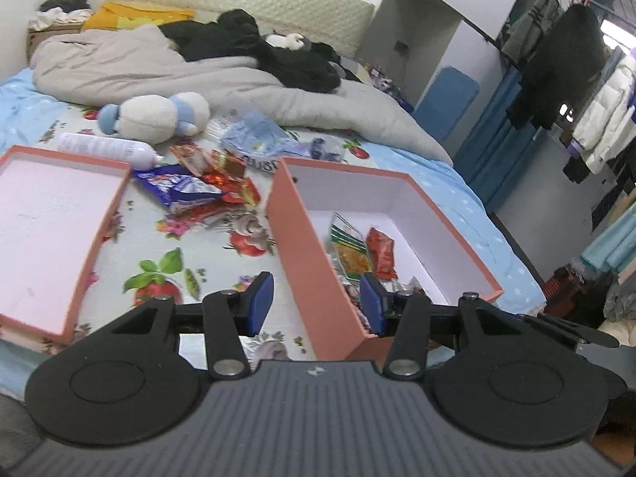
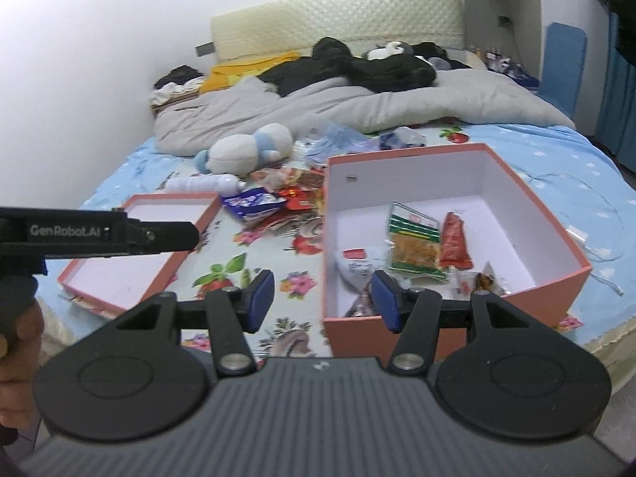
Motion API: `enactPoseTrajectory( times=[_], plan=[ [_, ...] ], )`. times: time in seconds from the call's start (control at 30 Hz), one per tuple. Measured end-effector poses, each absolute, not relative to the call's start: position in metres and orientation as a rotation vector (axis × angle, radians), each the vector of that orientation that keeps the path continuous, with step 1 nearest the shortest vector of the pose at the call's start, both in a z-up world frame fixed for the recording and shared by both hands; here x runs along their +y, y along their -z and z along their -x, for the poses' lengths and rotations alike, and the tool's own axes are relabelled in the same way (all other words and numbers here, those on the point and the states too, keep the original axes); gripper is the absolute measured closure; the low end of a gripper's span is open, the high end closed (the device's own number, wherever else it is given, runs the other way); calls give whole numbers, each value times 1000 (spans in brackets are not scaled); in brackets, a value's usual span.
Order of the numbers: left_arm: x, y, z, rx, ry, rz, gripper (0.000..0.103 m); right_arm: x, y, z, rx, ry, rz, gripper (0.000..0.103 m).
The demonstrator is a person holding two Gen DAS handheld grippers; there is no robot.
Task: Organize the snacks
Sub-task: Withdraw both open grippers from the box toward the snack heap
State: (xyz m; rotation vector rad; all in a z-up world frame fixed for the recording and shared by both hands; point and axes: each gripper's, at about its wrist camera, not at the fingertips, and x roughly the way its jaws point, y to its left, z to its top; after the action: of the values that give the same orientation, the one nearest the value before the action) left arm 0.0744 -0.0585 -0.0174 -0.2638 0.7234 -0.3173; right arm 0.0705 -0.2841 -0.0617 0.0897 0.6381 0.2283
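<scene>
Both the left gripper and the right gripper stand half open, empty, blue pads bare. Rigid pink cardboard box holds crinkly snack packets. Its flat lid lies beside it on the floral sheet.

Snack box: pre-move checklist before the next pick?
1. Left gripper jaws apart, nothing between them: ok.
2. Right gripper jaws apart, nothing between them: ok.
3. Snack box open, free floor space on its far side: ok.
4. Loose snack pile still on the bed between lid and box, in view: ok.
5. Purple packet on top of pile, unobstructed: ok.
6. Pile within reach of either gripper: cannot tell.
</scene>
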Motion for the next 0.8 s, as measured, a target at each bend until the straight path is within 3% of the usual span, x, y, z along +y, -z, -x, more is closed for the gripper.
enactPoseTrajectory(
  times=[0.4,0.8],
  plan=[
    [-18,44,-69,721,244,373,44,-254,74,-70,660,-307,-64,47],
    [25,78,-130,747,189,600,44,-210,75,-122,617,-342,90,48]
  ],
)
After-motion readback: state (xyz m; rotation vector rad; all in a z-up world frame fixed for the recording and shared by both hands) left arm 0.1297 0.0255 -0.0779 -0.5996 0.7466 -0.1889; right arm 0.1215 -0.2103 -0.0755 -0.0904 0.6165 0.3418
